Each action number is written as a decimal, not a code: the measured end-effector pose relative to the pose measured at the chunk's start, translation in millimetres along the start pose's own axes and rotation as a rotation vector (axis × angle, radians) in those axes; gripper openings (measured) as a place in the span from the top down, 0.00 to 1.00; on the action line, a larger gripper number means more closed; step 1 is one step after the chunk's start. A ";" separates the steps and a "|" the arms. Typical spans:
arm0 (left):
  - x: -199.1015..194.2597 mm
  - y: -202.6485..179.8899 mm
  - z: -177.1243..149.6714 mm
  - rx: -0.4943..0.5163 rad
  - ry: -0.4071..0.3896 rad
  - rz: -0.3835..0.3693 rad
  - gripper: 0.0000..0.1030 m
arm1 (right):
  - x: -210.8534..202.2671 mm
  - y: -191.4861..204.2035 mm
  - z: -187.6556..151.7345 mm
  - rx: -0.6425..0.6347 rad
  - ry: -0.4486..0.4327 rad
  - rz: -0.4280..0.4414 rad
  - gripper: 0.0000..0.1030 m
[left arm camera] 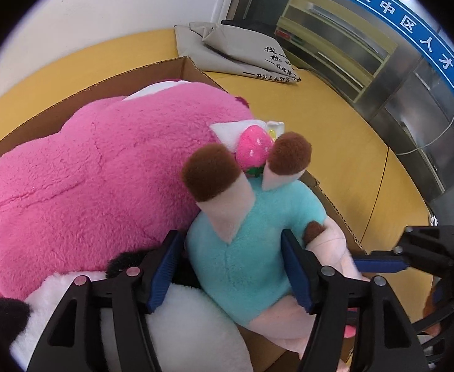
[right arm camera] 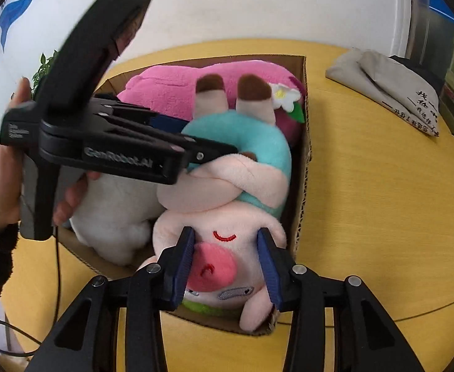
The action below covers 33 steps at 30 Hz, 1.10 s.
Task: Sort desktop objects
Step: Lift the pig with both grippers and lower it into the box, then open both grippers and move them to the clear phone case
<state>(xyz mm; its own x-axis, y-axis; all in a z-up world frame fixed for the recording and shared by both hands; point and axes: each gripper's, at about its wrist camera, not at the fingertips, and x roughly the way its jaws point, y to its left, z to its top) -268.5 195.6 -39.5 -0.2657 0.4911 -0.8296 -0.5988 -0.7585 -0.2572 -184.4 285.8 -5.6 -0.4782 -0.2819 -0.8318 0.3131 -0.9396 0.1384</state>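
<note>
— Where was the pig toy (right arm camera: 227,192)?

— It lay upside down in the cardboard box (right arm camera: 303,161) on the yellow table (right arm camera: 382,217), against the pink bear (left arm camera: 87,179) and a white toy (right arm camera: 115,210).

— And your claws?

— Your left claw (left arm camera: 230,266) stood open around its blue body. Your right claw (right arm camera: 227,263) stood open around its head. Whether the pads touched, I could not tell.
</note>
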 end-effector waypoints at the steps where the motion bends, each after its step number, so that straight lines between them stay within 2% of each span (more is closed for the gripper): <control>1: -0.6 0.0 -1.0 0.003 -0.005 -0.001 0.36 | -7.2 2.9 0.8 -0.014 -0.011 -0.005 0.56; 4: -0.9 -0.4 -1.6 0.003 -0.011 -0.001 0.36 | -27.2 0.0 8.6 0.016 -0.091 0.043 0.56; 5: -1.0 -0.2 -0.8 -0.005 -0.008 -0.001 0.36 | -25.0 -1.6 13.0 0.024 -0.091 0.042 0.56; 8: -1.9 -1.5 -0.3 -0.001 -0.005 0.013 0.36 | 13.2 -1.5 16.2 -0.001 0.012 0.014 0.56; 13: -14.4 -1.6 -3.3 -0.014 -0.041 -0.004 0.37 | 16.6 -3.9 11.6 0.030 0.005 0.039 0.56; 16: -47.6 -13.4 -16.4 -0.010 -0.125 0.010 0.39 | 3.2 -0.3 6.4 0.031 -0.032 0.018 0.51; 17: -61.2 -18.4 -22.5 -0.007 -0.154 0.017 0.39 | -6.0 1.3 3.6 0.038 -0.048 0.002 0.36; 18: -76.2 -23.0 -30.5 -0.005 -0.182 0.020 0.39 | -15.3 3.0 0.8 0.046 -0.064 -0.014 0.09; 19: -92.4 -27.2 -40.3 -0.004 -0.207 0.019 0.39 | -27.2 5.6 -3.8 0.051 -0.090 -0.016 0.03; 21: -129.3 -32.2 -68.9 -0.029 -0.246 0.001 0.33 | -54.1 13.4 -16.2 0.037 -0.154 0.020 0.03; 23: -162.1 -33.1 -101.8 -0.068 -0.276 -0.019 0.32 | -81.9 21.1 -33.4 0.021 -0.200 0.067 0.03; 25: -195.7 -32.3 -145.6 -0.111 -0.305 -0.024 0.31 | -111.0 29.2 -55.8 0.005 -0.243 0.106 0.03; 27: -222.5 -29.8 -193.5 -0.164 -0.317 -0.025 0.25 | -139.5 39.4 -82.7 -0.021 -0.270 0.117 0.03; 29: -238.7 -23.9 -238.3 -0.208 -0.311 -0.028 0.24 | -161.2 48.4 -111.2 -0.051 -0.276 0.114 0.03; 33: -247.0 -19.5 -334.8 -0.269 -0.241 -0.001 0.24 | -178.8 68.3 -167.4 -0.102 -0.232 0.128 0.03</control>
<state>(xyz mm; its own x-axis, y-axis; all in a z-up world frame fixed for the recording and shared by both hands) 61.8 -54.4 4.5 -0.4552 0.5546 -0.6966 -0.3873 -0.8278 -0.4060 59.8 304.5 62.5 -0.6012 -0.4448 -0.6638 0.4584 -0.8725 0.1695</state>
